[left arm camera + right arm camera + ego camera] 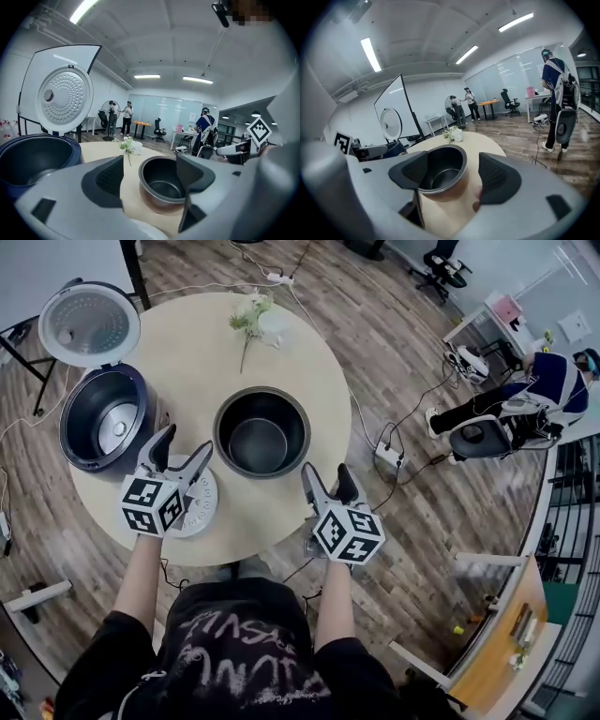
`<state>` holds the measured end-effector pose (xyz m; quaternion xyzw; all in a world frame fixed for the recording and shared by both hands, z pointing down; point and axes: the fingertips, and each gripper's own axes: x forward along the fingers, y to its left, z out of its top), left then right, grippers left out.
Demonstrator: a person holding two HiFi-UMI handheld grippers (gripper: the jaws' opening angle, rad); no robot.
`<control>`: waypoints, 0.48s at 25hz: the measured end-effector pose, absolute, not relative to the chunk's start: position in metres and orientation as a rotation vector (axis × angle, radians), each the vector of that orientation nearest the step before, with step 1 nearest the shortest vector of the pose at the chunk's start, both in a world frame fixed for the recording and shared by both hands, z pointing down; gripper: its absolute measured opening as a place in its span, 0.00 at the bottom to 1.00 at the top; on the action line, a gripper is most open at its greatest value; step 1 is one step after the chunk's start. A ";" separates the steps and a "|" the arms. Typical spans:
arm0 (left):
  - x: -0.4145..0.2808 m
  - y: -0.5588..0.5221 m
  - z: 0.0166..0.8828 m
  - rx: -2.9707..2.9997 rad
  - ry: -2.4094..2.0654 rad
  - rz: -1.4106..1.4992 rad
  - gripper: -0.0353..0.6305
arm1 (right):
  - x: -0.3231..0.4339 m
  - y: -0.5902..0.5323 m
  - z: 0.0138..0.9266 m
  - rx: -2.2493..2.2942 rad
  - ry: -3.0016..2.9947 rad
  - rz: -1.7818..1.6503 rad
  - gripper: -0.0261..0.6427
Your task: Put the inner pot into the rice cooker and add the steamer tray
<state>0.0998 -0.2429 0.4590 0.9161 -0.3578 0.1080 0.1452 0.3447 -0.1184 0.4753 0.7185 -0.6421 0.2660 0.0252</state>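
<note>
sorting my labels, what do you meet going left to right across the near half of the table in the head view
rice cooker → left gripper → inner pot → right gripper

Inner pot stands on table, near cooker.

head view overhead; gripper views low, close, both toward inner pot

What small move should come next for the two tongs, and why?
Probably move both forward to the rim of the inner pot. It stands on the table, outside the open rice cooker; the left tongs and right tongs are open, empty, short of it.
</note>
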 end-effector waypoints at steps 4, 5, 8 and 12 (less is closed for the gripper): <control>0.120 -0.258 0.482 2.594 -1.026 0.378 0.58 | 0.352 -0.139 0.496 2.154 -1.981 0.890 0.55; 0.124 -0.261 0.488 2.581 -1.028 0.395 0.58 | 0.353 -0.144 0.502 2.141 -1.980 0.908 0.55; 0.137 -0.271 0.506 2.548 -1.031 0.452 0.58 | 0.357 -0.159 0.519 2.111 -1.975 0.962 0.55; 0.149 -0.280 0.536 2.494 -1.012 0.530 0.58 | 0.355 -0.176 0.545 2.046 -1.957 1.028 0.55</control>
